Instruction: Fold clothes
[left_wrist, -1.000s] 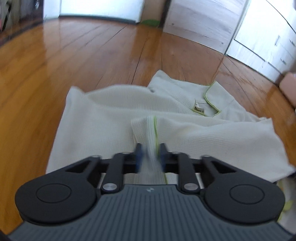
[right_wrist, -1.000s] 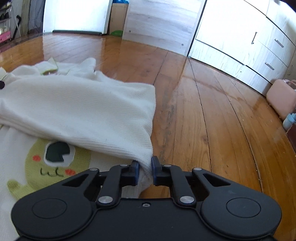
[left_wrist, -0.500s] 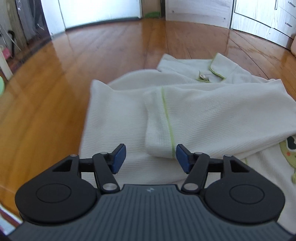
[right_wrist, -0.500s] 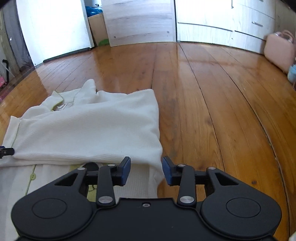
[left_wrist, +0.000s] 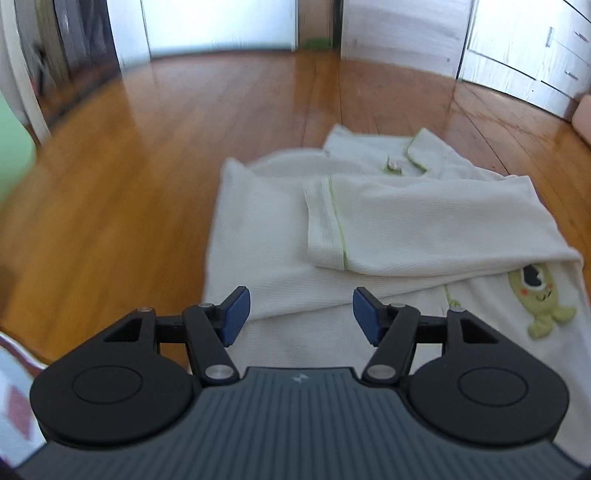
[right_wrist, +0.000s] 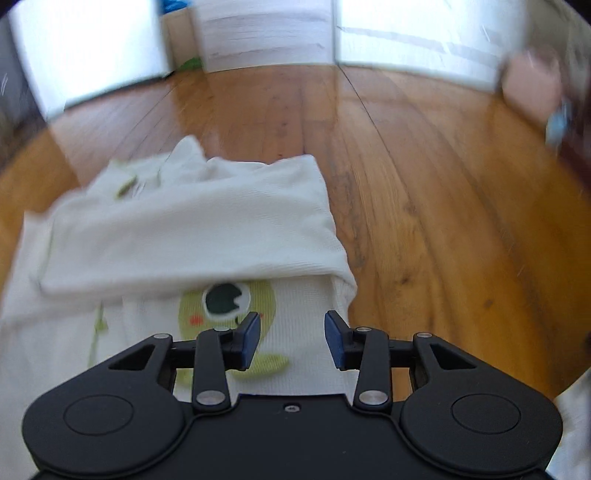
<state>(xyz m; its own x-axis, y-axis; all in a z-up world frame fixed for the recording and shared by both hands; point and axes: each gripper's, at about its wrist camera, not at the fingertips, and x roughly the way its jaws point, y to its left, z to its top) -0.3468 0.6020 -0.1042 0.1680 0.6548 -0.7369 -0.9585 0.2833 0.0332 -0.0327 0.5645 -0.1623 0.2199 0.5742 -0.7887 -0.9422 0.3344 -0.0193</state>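
This is a room in a home. A glossy plank floor (left_wrist: 155, 177) runs back to white drawers (left_wrist: 532, 48) with small handles and a pale wood-grain panel (right_wrist: 264, 35) by a bright doorway (left_wrist: 221, 26). A child's cream top (left_wrist: 406, 221) with a green cartoon patch (right_wrist: 225, 299) lies on the floor, and a pink case (right_wrist: 532, 83) stands by the wall.

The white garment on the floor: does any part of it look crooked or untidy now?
Mostly tidy. On the white garment, the folded sleeve lies slanted across the body and partly covers the green monster print. The collar area at the far end is rumpled. Both the left gripper and right gripper are open, holding nothing.
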